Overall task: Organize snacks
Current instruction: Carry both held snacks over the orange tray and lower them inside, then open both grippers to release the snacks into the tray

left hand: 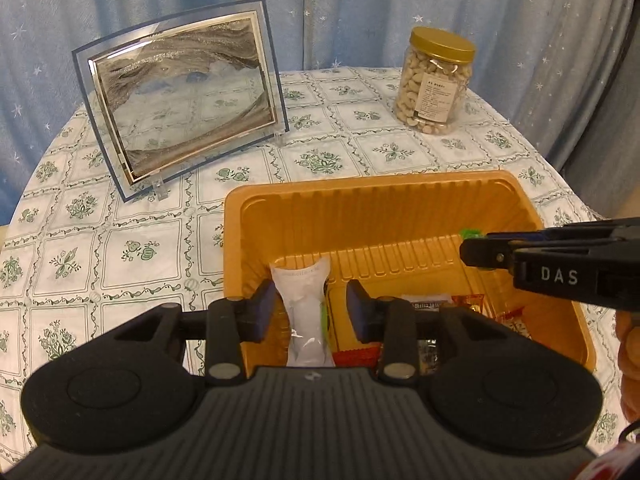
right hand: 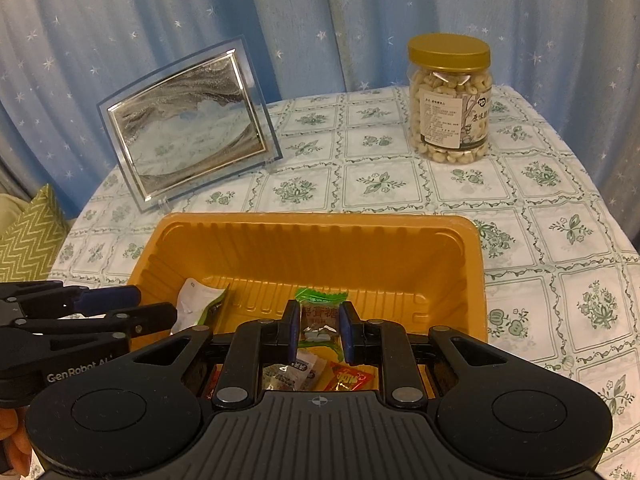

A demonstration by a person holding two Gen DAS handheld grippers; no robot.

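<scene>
An orange plastic tray (left hand: pixel 400 192) (right hand: pixel 320 236) sits on the table and holds several small snack packets. My left gripper (left hand: pixel 312 312) is over the tray's left side, jaws apart, with a white and green packet (left hand: pixel 308 312) between them; only the left pad seems to touch it. My right gripper (right hand: pixel 320 332) is over the tray, its pads against a brown candy with green wrapper ends (right hand: pixel 320 312). Red and white packets (right hand: pixel 348 376) lie below it. The right gripper shows in the left wrist view (left hand: pixel 472 250), the left one in the right wrist view (right hand: pixel 160 308).
A jar of cashews with a gold lid (left hand: pixel 434 80) (right hand: pixel 450 98) stands at the back right. A glass sand-picture frame (left hand: pixel 180 96) (right hand: pixel 188 124) stands at the back left. The round table has a floral cloth (left hand: pixel 120 248); blue curtains hang behind. A green cushion (right hand: pixel 28 236) is at left.
</scene>
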